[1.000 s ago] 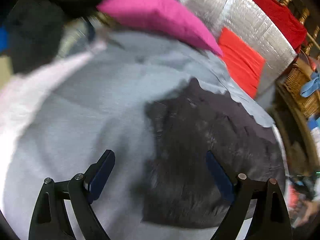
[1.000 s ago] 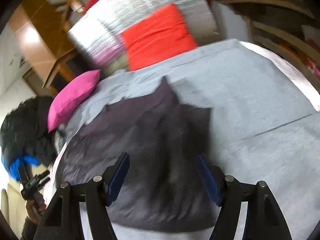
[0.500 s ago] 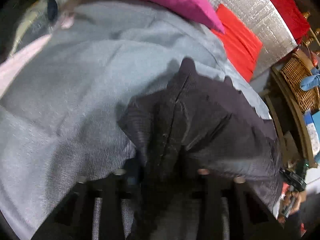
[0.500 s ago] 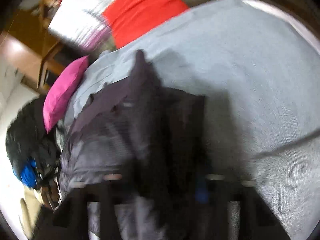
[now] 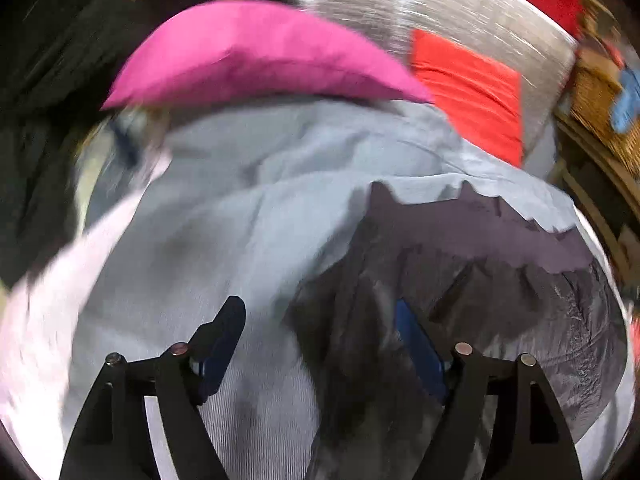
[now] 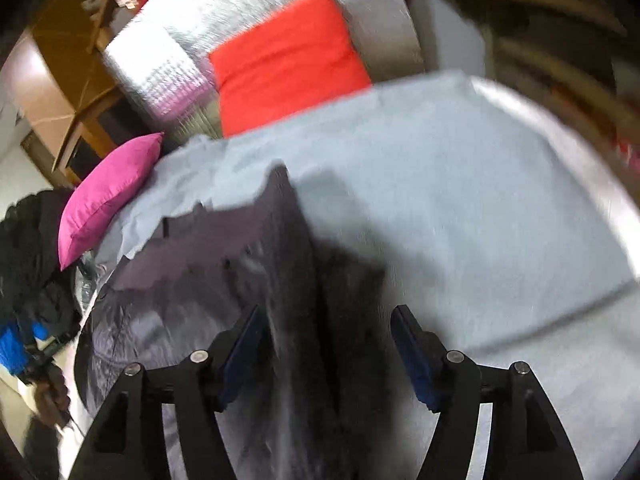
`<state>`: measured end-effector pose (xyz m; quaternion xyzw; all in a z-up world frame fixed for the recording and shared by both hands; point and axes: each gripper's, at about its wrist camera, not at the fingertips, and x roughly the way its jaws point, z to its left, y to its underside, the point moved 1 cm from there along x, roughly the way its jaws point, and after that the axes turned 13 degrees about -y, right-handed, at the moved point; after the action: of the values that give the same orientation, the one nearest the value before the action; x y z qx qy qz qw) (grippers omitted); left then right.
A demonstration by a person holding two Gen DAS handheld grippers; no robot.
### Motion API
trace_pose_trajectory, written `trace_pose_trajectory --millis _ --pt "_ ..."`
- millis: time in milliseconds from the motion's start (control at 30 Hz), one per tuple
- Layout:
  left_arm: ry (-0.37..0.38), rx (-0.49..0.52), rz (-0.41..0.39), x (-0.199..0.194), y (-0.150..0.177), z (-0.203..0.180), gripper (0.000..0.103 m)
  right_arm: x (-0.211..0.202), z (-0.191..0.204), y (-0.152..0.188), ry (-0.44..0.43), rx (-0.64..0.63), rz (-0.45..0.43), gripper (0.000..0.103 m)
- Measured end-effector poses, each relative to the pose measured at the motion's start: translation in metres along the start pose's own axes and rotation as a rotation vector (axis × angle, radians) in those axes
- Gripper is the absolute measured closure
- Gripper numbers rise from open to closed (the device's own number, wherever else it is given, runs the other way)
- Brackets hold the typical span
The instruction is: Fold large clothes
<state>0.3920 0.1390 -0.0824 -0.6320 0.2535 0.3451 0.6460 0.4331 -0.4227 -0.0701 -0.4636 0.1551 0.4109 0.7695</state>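
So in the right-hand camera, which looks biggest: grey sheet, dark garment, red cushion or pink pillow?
1. grey sheet
2. dark garment, though it's nearest the camera
3. red cushion
4. pink pillow

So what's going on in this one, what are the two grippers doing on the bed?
A person is working a dark garment spread on a grey bedsheet, with a handheld gripper in each hand. Both the left gripper and the right gripper have their jaws wide open, and a raised ridge of the dark fabric runs between each pair. Neither is clamped on it. A pink pillow and a red cushion sit at the far end. The frames are motion-blurred.
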Motion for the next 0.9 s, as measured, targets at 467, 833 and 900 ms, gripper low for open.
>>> trace_pose_trajectory --millis 467,833,900 --pt "0.081 0.077 0.21 0.103 -0.059 -0.055 0.074 0.124 0.024 -0.067 0.039 -0.197 0.287 0.08" --pt "0.011 -0.098 0.241 0.116 -0.048 -0.036 0.062 0.134 -0.013 -0.065 0.027 0.022 0.198 0.086" --pt "-0.015 -0.112 0.199 0.101 -0.049 -0.035 0.046 0.131 -0.015 -0.064 0.014 0.045 0.191 0.069"
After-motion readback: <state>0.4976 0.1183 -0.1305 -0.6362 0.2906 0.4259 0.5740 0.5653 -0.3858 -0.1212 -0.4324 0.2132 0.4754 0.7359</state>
